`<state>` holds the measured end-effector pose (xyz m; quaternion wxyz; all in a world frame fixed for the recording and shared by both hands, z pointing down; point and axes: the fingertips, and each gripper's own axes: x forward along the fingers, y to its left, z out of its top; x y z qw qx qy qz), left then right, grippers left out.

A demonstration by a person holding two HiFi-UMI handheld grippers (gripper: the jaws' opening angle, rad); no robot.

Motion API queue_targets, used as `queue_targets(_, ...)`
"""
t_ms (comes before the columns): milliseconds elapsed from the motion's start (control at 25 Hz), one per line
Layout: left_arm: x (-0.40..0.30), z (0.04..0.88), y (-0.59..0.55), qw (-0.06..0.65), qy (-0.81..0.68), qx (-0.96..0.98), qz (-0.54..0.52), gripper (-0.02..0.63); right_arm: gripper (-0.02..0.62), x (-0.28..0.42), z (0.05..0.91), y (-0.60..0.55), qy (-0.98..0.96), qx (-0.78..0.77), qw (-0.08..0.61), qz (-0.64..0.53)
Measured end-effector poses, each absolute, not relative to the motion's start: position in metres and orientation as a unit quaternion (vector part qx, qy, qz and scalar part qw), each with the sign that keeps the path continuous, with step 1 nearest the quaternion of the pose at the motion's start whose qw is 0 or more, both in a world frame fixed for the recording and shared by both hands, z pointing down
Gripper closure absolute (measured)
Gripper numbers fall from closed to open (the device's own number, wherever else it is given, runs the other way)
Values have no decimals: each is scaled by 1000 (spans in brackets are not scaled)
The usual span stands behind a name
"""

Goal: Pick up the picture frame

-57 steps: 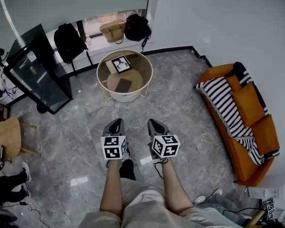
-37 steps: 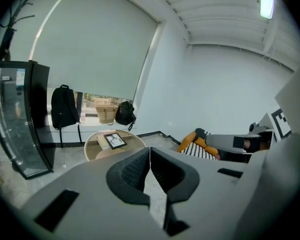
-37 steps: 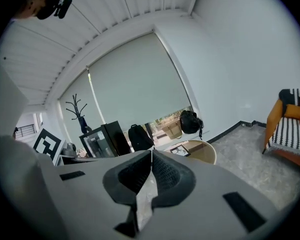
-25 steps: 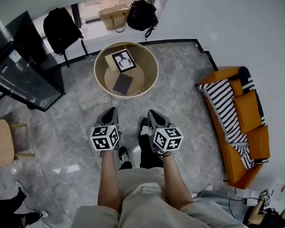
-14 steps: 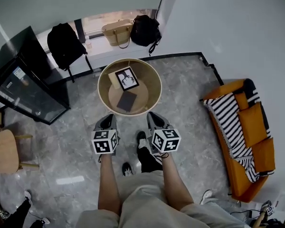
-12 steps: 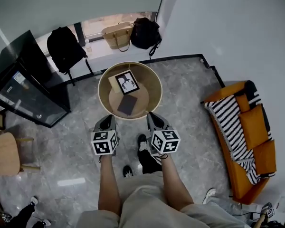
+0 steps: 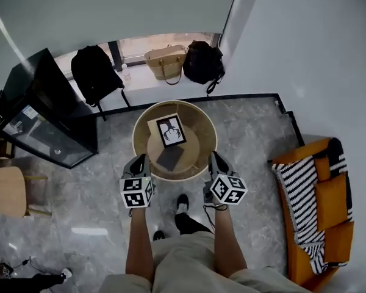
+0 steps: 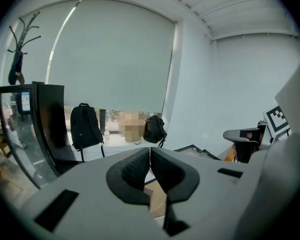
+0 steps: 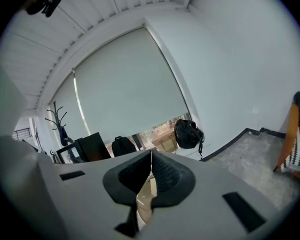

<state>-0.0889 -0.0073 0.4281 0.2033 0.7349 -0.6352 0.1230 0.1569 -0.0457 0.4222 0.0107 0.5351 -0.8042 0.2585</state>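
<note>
The picture frame (image 7: 171,130), black-edged around a white print with a dark figure, lies in the round pale wooden table (image 7: 139,157) with a raised rim, at its far side. A dark flat notebook (image 7: 171,157) lies just nearer than the frame. My left gripper (image 7: 139,159) is at the table's near left rim, shut and empty (image 8: 150,151). At the near right rim my right gripper (image 7: 215,157) is also shut with nothing held (image 9: 151,156). Both point toward the table. Neither touches the frame.
A black glass-fronted cabinet (image 7: 43,121) stands to the left. A black backpack (image 7: 96,72), a tan bag (image 7: 165,61) and a black bag (image 7: 202,61) sit by the window. An orange sofa (image 7: 329,200) with a striped blanket (image 7: 302,182) is at right, a wooden stool (image 7: 6,191) at left.
The person has walked toward the round table; it now lies just beyond both grippers, which have spread to its near rim. Both pairs of jaws stayed shut.
</note>
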Motion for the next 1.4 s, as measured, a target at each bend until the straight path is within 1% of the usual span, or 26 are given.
queue_targets(200, -90, 437, -35, 178, -664, 707, 165, 584, 561, 182, 443, -93, -791, 545, 8, 278)
queue_targets(520, -75, 470, -64, 211, -662, 698, 171, 584, 561, 193, 470, -134, -799, 533, 44, 275)
queue_targets(720, -82, 486, -85, 225, -669, 692, 153, 583, 561, 200, 470, -154, -800, 537, 63, 261)
queue_targets(920, -92, 503, -114, 241, -663, 695, 137, 583, 561, 187, 473, -175, -805, 533, 84, 247)
queue_targets(1200, -114, 513, -180, 255, -652, 704, 118, 584, 561, 159, 482, -233, -809, 527, 119, 230)
queue_targets(1400, -146, 534, -208, 272, -644, 706, 115, 583, 561, 114, 497, -259, -825, 496, 140, 232)
